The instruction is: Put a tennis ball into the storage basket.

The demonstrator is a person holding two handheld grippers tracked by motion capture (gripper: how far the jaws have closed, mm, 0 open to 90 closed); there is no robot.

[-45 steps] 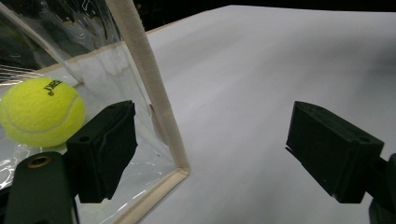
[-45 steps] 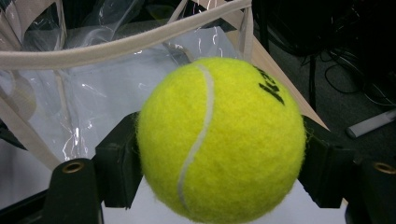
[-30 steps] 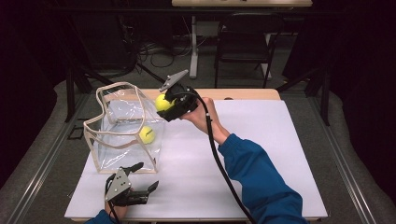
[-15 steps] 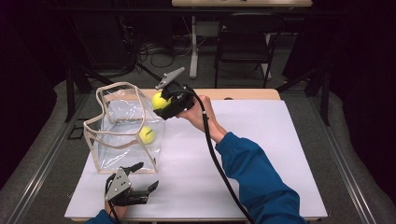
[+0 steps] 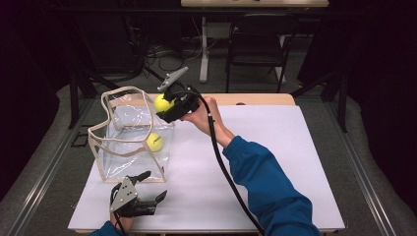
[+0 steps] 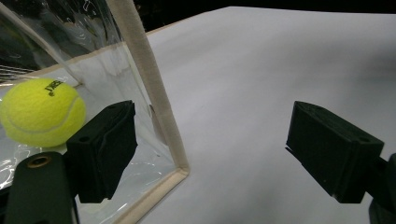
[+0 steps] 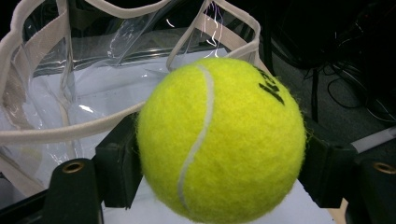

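Note:
A clear plastic bag (image 5: 129, 137) with cream trim stands open on the white table (image 5: 275, 162) at the left. Inside it lies a yellow tennis ball (image 5: 154, 141), also seen through the bag wall as a tennis ball (image 6: 42, 112) in the left gripper view. My right gripper (image 5: 163, 104) is shut on a second tennis ball (image 7: 219, 140), held over the bag's right rim (image 7: 70, 133). My left gripper (image 5: 147, 189) rests open near the table's front edge, just in front of the bag's corner trim (image 6: 154, 107), with nothing between its fingers.
A black cable (image 5: 223, 162) trails from the right gripper along the blue sleeve (image 5: 265, 182). Beyond the table stand a dark chair (image 5: 255, 49) and a desk leg (image 5: 202, 49) with cables on the floor.
The right gripper with its ball has shifted slightly left, closer over the bag's opening. The left gripper has stayed put.

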